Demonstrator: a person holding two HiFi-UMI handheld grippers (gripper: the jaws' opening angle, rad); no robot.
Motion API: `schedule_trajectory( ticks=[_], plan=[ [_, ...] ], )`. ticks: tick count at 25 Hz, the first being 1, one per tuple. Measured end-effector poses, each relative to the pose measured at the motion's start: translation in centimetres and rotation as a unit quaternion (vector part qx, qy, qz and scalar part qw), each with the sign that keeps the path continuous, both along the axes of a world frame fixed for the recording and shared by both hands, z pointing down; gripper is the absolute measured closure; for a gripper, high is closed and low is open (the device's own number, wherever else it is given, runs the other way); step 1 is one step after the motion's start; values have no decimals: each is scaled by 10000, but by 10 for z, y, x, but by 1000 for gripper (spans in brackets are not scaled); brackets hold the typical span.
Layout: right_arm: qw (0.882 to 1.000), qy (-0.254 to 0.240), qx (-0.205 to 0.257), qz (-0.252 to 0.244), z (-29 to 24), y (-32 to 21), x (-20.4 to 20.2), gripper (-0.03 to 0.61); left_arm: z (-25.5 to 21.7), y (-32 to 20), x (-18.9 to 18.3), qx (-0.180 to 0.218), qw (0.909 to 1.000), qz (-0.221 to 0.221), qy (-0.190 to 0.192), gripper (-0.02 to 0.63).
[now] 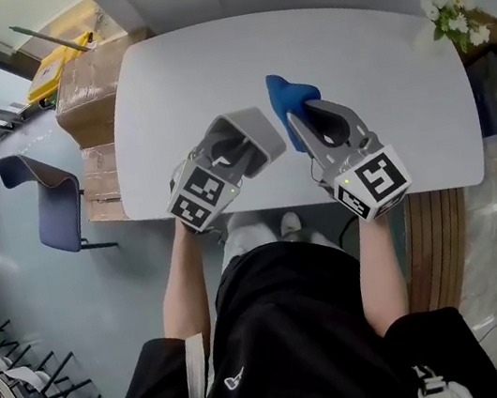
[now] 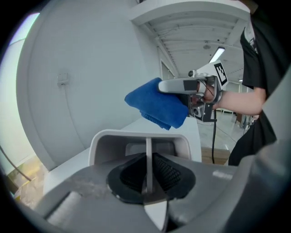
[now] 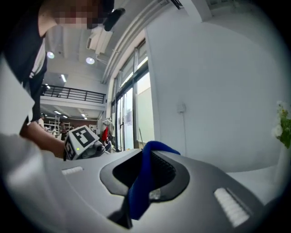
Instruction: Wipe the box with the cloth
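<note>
A small light-grey open box (image 1: 262,128) hangs over the front of the white table (image 1: 382,93), and my left gripper (image 1: 241,145) is shut on one of its walls. In the left gripper view that thin wall runs between my left gripper's (image 2: 146,167) jaws, with the box's rim (image 2: 136,135) just beyond. A folded blue cloth (image 1: 291,98) sits a little right of the box, apart from it. My right gripper (image 1: 308,120) is shut on the cloth. The left gripper view shows the cloth (image 2: 159,105) raised above the box. The cloth (image 3: 144,182) fills my right gripper's (image 3: 145,173) jaws.
White flowers (image 1: 454,14) stand at the table's far right corner. Stacked cardboard boxes (image 1: 90,83) and a blue chair (image 1: 54,204) are on the floor to the left. A slatted wooden bench (image 1: 436,236) lies at the right. A person's torso is right below.
</note>
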State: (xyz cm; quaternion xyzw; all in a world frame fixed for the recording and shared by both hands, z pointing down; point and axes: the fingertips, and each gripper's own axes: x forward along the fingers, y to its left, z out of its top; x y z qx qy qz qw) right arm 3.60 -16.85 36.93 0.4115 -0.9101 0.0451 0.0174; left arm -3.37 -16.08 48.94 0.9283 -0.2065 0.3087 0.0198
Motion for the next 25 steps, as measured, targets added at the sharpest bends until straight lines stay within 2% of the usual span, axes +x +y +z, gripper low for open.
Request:
schedule_trajectory(
  ticks=[8, 15, 21, 25],
  plan=[
    [9927, 290, 215, -1149, -6, 33, -24, 526, -32, 3, 3, 44, 9982, -44, 593, 565],
    [9809, 364, 286, -1891, -17, 60, -45, 526, -62, 12, 10, 270, 9964, 183, 786, 566],
    [9727, 358, 347, -2268, -26, 72, -52, 526, -76, 16, 16, 539, 9960, 419, 573, 565],
    [9660, 456, 380, -2517, -31, 80, -57, 526, -78, 26, 23, 673, 9938, 843, 272, 566]
  ],
)
